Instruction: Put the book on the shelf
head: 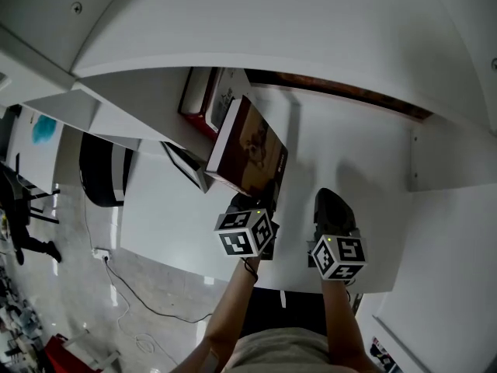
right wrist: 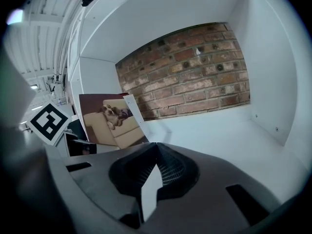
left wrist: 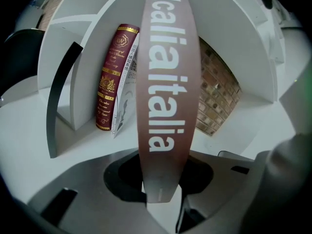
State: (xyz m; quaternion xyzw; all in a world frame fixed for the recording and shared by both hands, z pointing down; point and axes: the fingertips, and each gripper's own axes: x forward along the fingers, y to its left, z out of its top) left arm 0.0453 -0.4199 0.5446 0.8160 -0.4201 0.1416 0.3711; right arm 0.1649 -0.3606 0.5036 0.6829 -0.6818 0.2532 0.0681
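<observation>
My left gripper [head: 252, 206] is shut on the lower end of a brown book [head: 250, 144], which tilts up into the white shelf's [head: 349, 142] open compartment. In the left gripper view its spine [left wrist: 165, 82] with large white letters rises between the jaws of the left gripper [left wrist: 163, 173]. The right gripper view shows the book's cover [right wrist: 109, 121], a dog on a sofa, at the left. To the right of the book, my right gripper [head: 332, 208] hovers over the shelf floor. Its jaws [right wrist: 156, 147] meet at the tips with nothing between them.
A red book [left wrist: 111, 77] and a thin white one [left wrist: 126, 84] stand upright in the shelf, left of the held book. A dark divider panel [left wrist: 61, 87] stands further left. A brick wall [right wrist: 190, 72] backs the compartment. Cables [head: 136, 301] lie on the floor.
</observation>
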